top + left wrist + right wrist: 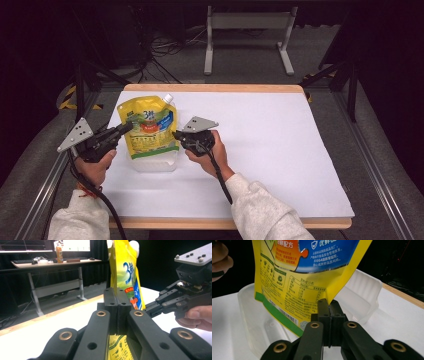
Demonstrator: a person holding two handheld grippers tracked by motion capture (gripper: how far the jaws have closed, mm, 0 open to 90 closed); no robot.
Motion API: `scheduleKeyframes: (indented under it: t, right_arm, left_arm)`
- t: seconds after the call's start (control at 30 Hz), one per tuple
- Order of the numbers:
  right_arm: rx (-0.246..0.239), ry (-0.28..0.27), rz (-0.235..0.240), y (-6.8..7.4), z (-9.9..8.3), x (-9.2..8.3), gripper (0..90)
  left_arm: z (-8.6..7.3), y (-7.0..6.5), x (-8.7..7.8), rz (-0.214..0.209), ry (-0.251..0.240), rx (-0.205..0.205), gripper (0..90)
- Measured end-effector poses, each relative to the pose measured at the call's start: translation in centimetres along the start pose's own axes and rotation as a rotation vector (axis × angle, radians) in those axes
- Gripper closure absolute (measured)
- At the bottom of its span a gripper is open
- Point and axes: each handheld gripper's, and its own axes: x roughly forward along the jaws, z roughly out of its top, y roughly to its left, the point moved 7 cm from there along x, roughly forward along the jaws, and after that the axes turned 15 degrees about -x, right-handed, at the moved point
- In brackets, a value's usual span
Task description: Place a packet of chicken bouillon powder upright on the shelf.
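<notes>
The yellow pouch (148,127) hangs upright, spout up, directly over the clear tray (159,162) on the tabletop (280,150), its side edges pinched in the closed jaws of the left gripper (125,128) and right gripper (177,134).

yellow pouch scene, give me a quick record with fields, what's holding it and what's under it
item: yellow spouted plastic pouch with white cap, green and blue print
pose: held up by its two side edges, over the container
left gripper: jaws shut on the pouch's edge
right gripper: jaws shut on the opposite edge, low on the pouch
below: clear, translucent plastic container, open, no contents seen
surface: white sheet over a wooden-edged table
background: desk with orange drink bottle in the left gripper view
</notes>
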Motion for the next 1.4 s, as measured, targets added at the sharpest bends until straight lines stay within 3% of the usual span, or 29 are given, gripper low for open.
scheduleKeyframes:
  t: [0.37,0.47,0.53,0.93,1.4]
  right_arm:
    - [0.000,-0.010,-0.033,-0.4,0.1,1.0,90.0]
    - [0.013,-0.009,-0.038,-0.4,-0.4,1.3,90.0]
    - [0.005,-0.006,-0.039,-0.2,-0.8,1.4,90.0]
    - [-0.005,0.045,-0.010,0.9,-2.6,2.3,90.0]
    - [-0.015,0.051,0.001,1.3,-3.0,2.5,89.5]
  left_arm:
    - [0.3,0.7,0.7,0.028,-0.017,0.009,88.8]
    - [-0.2,0.7,0.8,0.012,-0.012,0.006,88.4]
    - [-0.5,0.8,0.7,0.020,0.011,0.023,88.4]
    - [-2.5,0.7,0.5,0.058,0.087,0.035,88.8]
    - [-3.5,1.0,-0.1,0.081,0.111,0.029,89.0]
